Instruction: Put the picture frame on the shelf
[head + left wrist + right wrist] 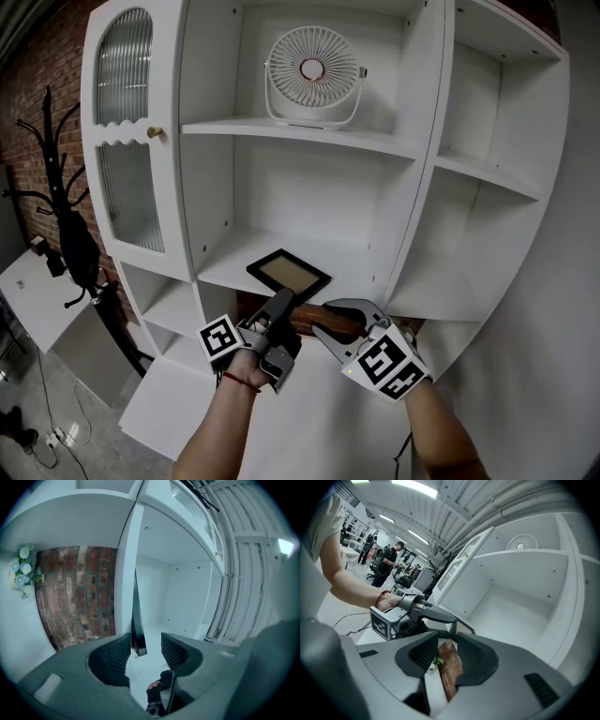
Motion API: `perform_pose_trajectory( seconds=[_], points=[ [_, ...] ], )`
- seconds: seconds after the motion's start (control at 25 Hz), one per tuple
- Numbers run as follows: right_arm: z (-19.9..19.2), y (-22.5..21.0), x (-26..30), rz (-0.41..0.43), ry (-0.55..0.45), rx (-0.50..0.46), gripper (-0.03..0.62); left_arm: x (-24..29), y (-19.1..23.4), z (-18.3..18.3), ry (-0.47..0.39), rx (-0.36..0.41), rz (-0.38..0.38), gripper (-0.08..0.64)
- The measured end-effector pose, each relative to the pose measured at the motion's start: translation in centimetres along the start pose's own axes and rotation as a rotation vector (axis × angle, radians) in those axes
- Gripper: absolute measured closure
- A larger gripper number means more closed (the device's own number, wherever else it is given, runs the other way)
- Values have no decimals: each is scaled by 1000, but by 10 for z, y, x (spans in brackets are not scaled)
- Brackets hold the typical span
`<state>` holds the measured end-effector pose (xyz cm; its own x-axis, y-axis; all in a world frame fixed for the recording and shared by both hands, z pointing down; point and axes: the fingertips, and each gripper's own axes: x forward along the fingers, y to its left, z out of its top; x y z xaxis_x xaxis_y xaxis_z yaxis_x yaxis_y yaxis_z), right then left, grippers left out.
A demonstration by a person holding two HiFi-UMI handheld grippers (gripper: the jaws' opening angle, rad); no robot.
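SHELF DUTY: A picture frame (pixel 289 273) lies on the middle shelf (pixel 225 270) of a white cabinet (pixel 487 187), apparently flat and face up. A desk fan (pixel 312 67) stands one shelf up, at the frame's 12 o'clock.

The left gripper (pixel 279 305) sits at the frame's 6 o'clock with its jaws spread wide. Its own camera shows the frame's dark edge between them, close to one jaw but clamped by neither.

The right gripper (pixel 321 317) waits at the frame's 5 o'clock, off the frame, jaws likewise apart. What shows between them looks like the shelf's white front edge with a brick wall (pixel 449 667) behind, though the wide-angle view makes that hard to confirm.

By the look of it, the placing is done: the frame is on the shelf and bearing its own weight. What remains, it seems, is to draw both tools clear without nudging it, and perhaps to square it up.
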<state>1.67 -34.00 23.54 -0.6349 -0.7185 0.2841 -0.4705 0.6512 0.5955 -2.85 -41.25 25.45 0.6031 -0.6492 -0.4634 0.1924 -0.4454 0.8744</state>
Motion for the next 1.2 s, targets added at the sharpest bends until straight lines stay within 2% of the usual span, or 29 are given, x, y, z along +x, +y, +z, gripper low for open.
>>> perform_pose_trajectory(
  seconds=[0.28,0.48,0.68,0.76,0.92,1.2],
  points=[
    [-6,1,10,-14,8,15,456,-18,-17,-8,32,67,-21,366],
    [-7,4,11,-13,-43,120,456,-32,-26,-19,81,161,-11,365],
    [-11,0,17,-82,-80,193,480,-47,-39,-34,133,263,-10,365],
    [-11,2,19,-94,-95,222,480,-59,-41,-40,147,325,9,366],
    [-5,10,14,-85,-170,341,480,-80,-40,-42,169,464,54,367],
    [-4,31,-1,-69,-214,424,505,-92,-48,-52,180,519,46,402]
  ],
)
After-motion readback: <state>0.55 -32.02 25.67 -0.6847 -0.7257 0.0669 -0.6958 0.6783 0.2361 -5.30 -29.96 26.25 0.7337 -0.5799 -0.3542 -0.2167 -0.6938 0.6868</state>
